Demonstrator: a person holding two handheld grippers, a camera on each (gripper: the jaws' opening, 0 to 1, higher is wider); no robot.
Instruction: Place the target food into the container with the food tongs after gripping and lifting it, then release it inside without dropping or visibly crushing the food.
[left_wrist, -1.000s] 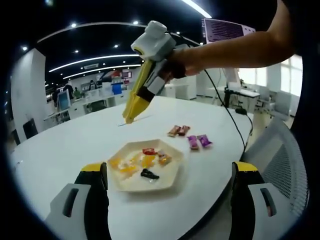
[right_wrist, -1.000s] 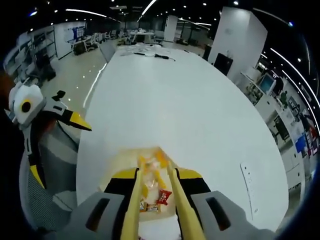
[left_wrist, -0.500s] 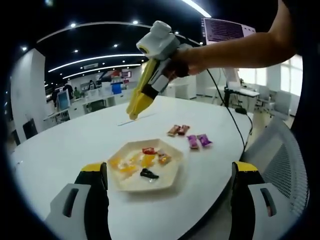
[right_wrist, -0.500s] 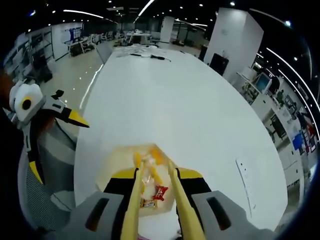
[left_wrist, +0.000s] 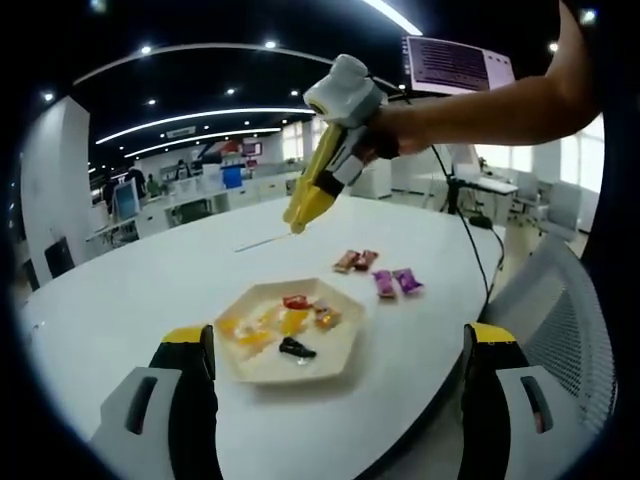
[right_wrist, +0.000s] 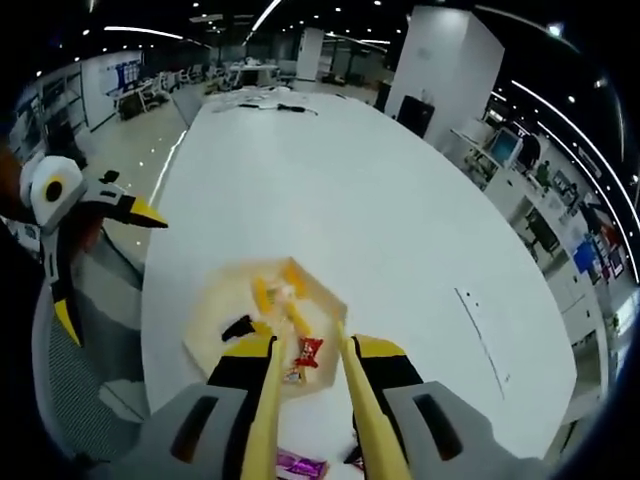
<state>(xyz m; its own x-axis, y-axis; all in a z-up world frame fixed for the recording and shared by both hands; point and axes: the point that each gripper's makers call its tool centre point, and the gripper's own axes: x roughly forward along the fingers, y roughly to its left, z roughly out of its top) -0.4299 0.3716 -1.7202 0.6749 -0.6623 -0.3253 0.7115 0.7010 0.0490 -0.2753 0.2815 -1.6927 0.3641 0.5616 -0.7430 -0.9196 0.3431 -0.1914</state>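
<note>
A cream hexagonal plate (left_wrist: 238, 372) holds several wrapped candies, among them a red one (left_wrist: 297, 301) and a black one (left_wrist: 297, 349). My left gripper (left_wrist: 340, 336) stands open at the near table edge, its jaws on either side of the plate. My right gripper (left_wrist: 338, 165) hangs high beyond the plate, shut on yellow food tongs (left_wrist: 305, 205). In the right gripper view the tongs (right_wrist: 272, 372) point down over the plate (right_wrist: 200, 340), their arms apart with nothing between them. My right gripper (right_wrist: 312, 355) looks down at the red candy (right_wrist: 308, 352).
Two brown-red candies (left_wrist: 357, 261) and two purple ones (left_wrist: 395, 282) lie loose on the white table right of the plate; a purple one (right_wrist: 300, 463) is below the tongs. A thin strip (left_wrist: 265, 241) lies farther back. A mesh chair (left_wrist: 560, 300) stands at the table's edge.
My right gripper has lifted the tongs up and away from the plate, toward the loose candies. The left gripper has stayed put and open.
</note>
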